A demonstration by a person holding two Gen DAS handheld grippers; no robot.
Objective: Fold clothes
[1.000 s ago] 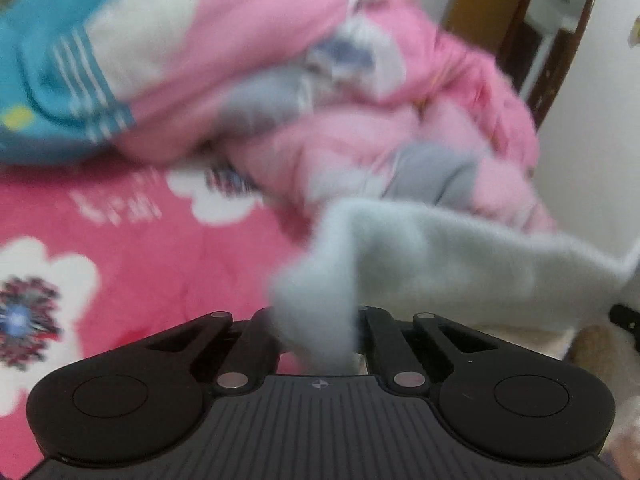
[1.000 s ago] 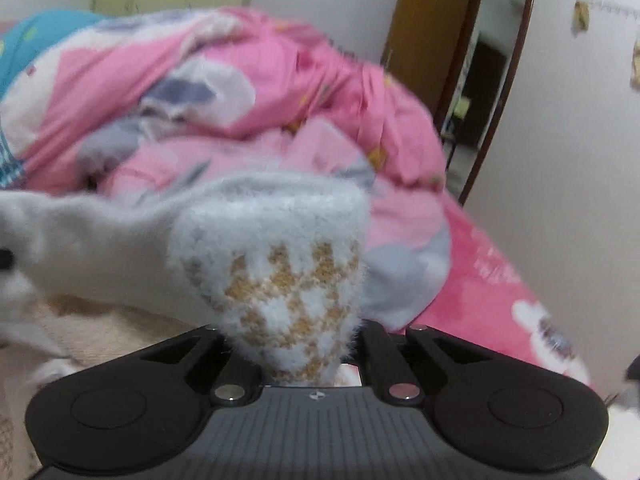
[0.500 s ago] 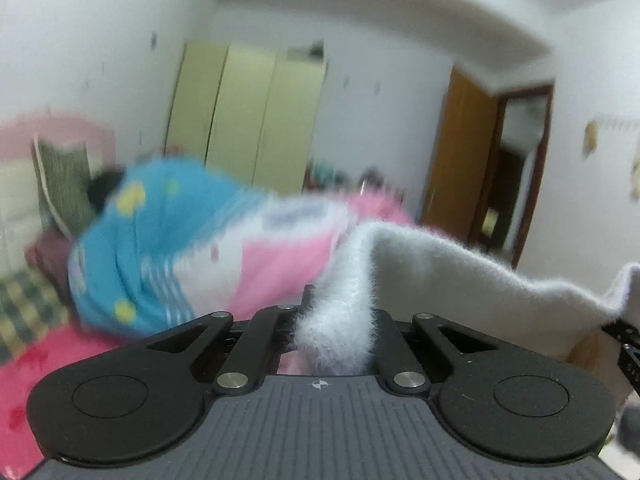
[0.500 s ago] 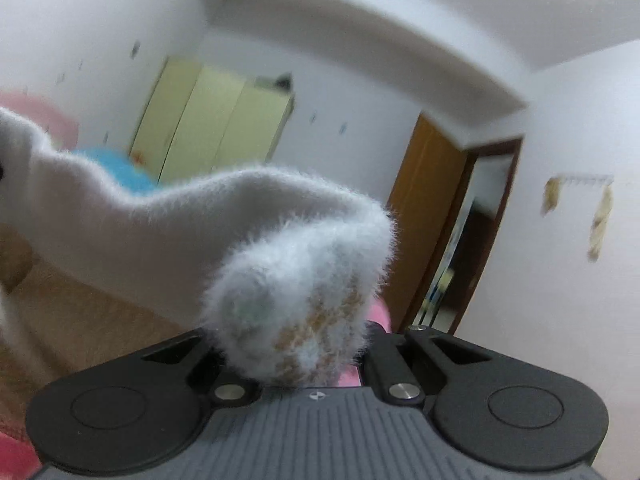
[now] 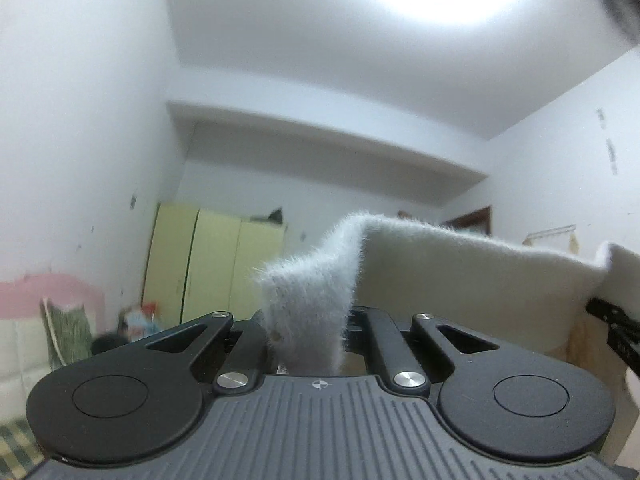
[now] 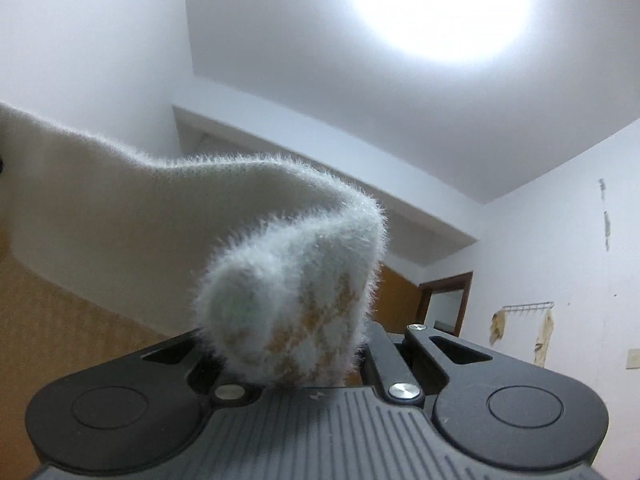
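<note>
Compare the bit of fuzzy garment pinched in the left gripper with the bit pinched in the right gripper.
The left gripper holds a plain white edge of the fuzzy garment; the right gripper holds a rounded bunch with a tan diamond pattern. Both are shut on the same raised garment.

open air above stretched sweater [image 5: 460,264]

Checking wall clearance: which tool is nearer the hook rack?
Right. The right tool has the hook rack ahead-right; the left tool sits farther left, across the sweater.
</note>
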